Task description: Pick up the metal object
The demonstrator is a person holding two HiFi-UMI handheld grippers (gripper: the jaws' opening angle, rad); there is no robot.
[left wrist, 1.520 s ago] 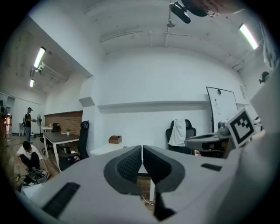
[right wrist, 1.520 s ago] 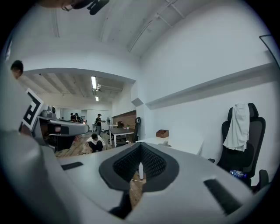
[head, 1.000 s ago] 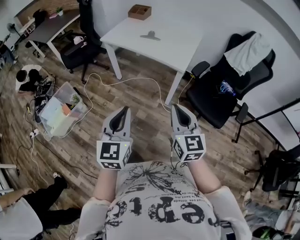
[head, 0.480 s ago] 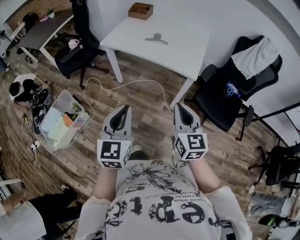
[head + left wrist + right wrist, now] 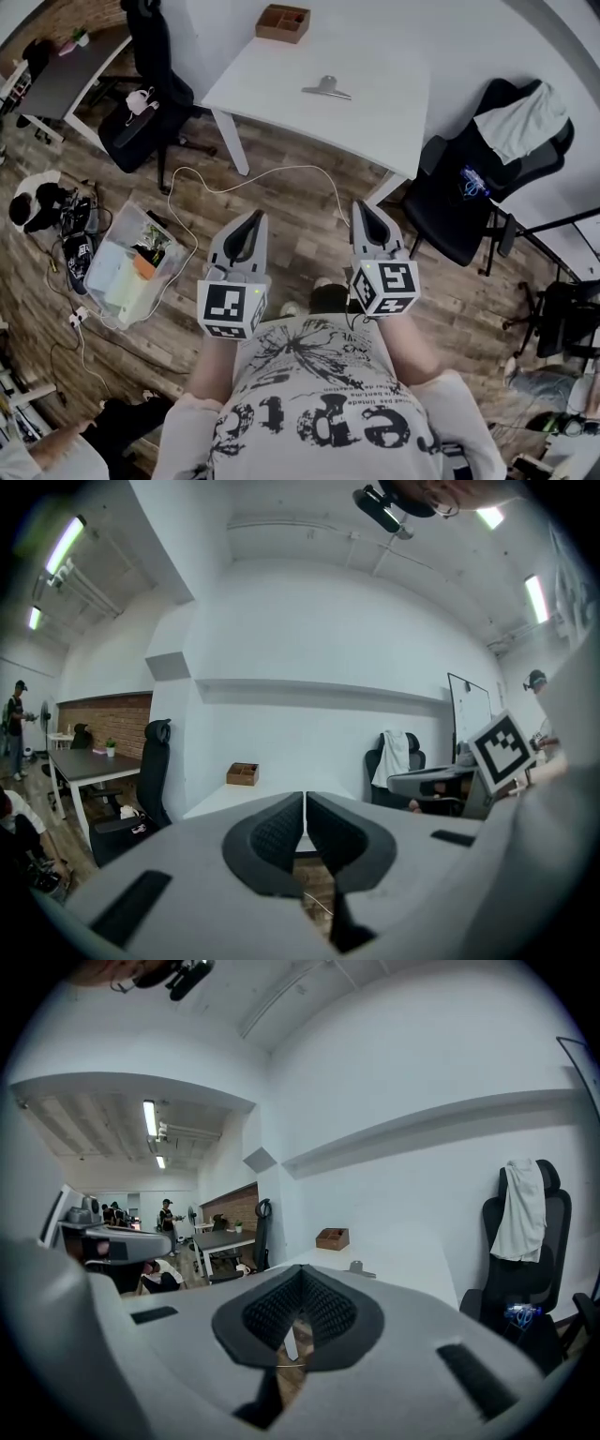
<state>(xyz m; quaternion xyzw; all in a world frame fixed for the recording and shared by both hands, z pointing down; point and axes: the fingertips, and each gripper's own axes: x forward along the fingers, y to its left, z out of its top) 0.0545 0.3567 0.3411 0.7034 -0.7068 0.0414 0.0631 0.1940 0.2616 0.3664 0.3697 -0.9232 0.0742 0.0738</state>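
Count: 2 grippers, 1 metal object, 1 white table, 1 wooden box, 1 plastic bin, 2 black chairs flanking the table.

- Far left: first black chair (image 5: 150, 89) is standing at the table's left end. The plastic bin (image 5: 127, 277) is sitting on the wood floor below it.
- Left gripper (image 5: 256, 218) is hovering over the floor. Its fingers (image 5: 272, 836) are pressing together, nothing between them.
- Wooden box (image 5: 283, 22) is sitting at the far left corner of the white table (image 5: 394, 112).
- Metal object (image 5: 327, 89) is lying flat near the table's middle, well apart from both grippers. Its long axis is running left to right in the head view, and its small tab is pointing towards the table's far side.
- Right gripper (image 5: 362, 208) is hovering beside the left one. Its fingers (image 5: 328, 1312) are meeting at the tips and holding nothing.
- Right: second black chair (image 5: 469, 202) is carrying a white garment (image 5: 520, 117).

Writing: large black letters on the person's shirt (image 5: 319, 412) are showing only in part, unreadable. Each gripper's cube is showing square black-and-white markers, no words.
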